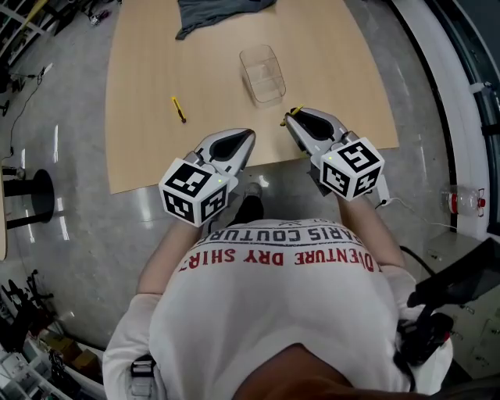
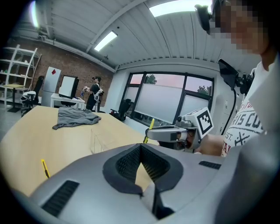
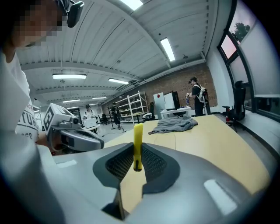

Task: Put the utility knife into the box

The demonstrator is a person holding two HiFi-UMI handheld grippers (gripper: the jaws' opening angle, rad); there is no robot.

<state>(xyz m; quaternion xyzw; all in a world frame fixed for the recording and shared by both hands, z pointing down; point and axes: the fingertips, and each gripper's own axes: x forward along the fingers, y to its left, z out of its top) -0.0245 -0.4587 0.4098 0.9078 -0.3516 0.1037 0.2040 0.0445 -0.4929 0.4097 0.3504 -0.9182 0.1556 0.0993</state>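
Box [image 1: 262, 74]: clear, mid-table [image 1: 141, 148].
Right gripper [image 1: 291, 119]: on the person's side of the box, pinching a yellow knife [image 3: 138, 144] upright.
Left gripper [image 1: 248, 136]: same side, slightly further from the box, jaws pressed together.
Second knife [image 1: 179, 108]: flat, left of the box.
Cloth [image 1: 211, 14]: beyond the box.

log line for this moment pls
right tool: shut on yellow knife | left tool: shut, empty | clear box: empty, on table | second knife: lying on table left of box

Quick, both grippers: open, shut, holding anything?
Left gripper: shut, empty.
Right gripper: shut on the yellow utility knife.
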